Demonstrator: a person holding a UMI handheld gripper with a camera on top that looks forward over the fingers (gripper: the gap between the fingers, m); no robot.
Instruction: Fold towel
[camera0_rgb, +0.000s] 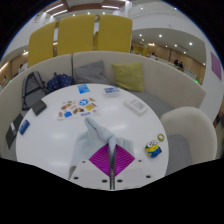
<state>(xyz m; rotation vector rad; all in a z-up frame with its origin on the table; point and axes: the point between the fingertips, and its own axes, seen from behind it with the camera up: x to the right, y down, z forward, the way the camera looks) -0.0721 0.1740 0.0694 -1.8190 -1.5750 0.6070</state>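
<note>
A pale grey-white towel (99, 129) lies bunched on the round white table (60, 140), just ahead of my fingers. One end of it runs down into the narrow gap between the two magenta pads. My gripper (111, 152) is shut on that end of the towel, low over the near part of the table. The pinched part of the towel is hidden between the pads.
A small yellow and blue toy figure (154, 147) stands to the right of the fingers. Coloured cards (74, 106) and a booklet (135, 104) lie farther back on the table. A white chair (190, 128) is at the right, and yellow partitions (75, 40) stand beyond.
</note>
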